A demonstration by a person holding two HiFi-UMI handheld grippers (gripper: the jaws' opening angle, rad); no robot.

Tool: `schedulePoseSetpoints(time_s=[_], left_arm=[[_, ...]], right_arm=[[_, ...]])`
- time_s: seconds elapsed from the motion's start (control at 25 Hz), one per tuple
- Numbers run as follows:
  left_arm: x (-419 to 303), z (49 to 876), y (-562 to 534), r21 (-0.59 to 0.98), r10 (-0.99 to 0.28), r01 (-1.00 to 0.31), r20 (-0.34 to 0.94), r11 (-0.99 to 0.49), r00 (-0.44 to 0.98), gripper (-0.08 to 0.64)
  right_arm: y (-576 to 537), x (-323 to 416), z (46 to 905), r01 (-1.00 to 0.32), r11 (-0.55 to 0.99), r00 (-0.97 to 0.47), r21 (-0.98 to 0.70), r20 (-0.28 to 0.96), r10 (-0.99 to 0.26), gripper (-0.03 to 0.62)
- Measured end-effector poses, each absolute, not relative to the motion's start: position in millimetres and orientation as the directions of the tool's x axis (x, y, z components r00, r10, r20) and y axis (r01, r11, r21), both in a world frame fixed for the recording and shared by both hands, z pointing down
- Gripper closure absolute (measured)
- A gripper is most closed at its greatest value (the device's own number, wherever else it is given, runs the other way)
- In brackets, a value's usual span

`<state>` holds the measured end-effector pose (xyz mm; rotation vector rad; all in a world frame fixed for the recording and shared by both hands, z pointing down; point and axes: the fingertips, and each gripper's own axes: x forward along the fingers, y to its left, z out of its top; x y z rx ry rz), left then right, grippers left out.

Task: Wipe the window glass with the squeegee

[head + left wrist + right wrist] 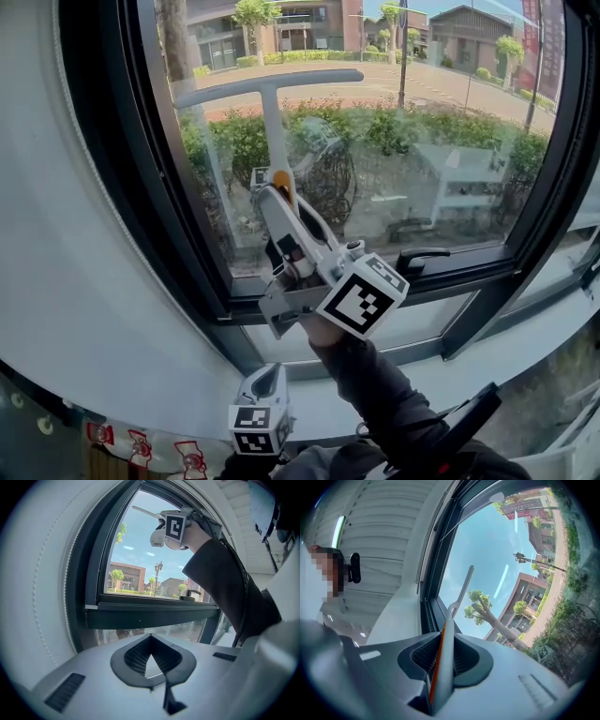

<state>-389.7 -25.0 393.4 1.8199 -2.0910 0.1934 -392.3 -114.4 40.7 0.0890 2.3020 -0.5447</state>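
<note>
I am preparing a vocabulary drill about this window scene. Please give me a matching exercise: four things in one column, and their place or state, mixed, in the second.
1. squeegee
2. left gripper
3. right gripper
4. window handle

A. shut, holding nothing
B. dark, on the lower frame
C. shut on the squeegee's shaft
D. white, T-shaped, up before the glass

Pairs: 1-D, 2-A, 3-C, 4-B

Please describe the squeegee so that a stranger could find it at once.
Look at the large dark-framed window glass. Before its left part stands a white T-shaped squeegee, its handle clamped in the right gripper. Nothing else there is T-shaped with an orange strip.
</note>
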Motion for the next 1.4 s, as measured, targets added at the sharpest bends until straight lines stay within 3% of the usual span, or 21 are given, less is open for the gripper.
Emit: schedulePoseSetpoints(time_s=[1.4], left_arm=[[-399,390,-16,0.130,-0.932,-0.975,0.339,0.181,-0.128,0.561]], right_arm=[[-116,-405,59,0.186,0.907,-0.734,-0.378,-0.667,-0.128,0.528]])
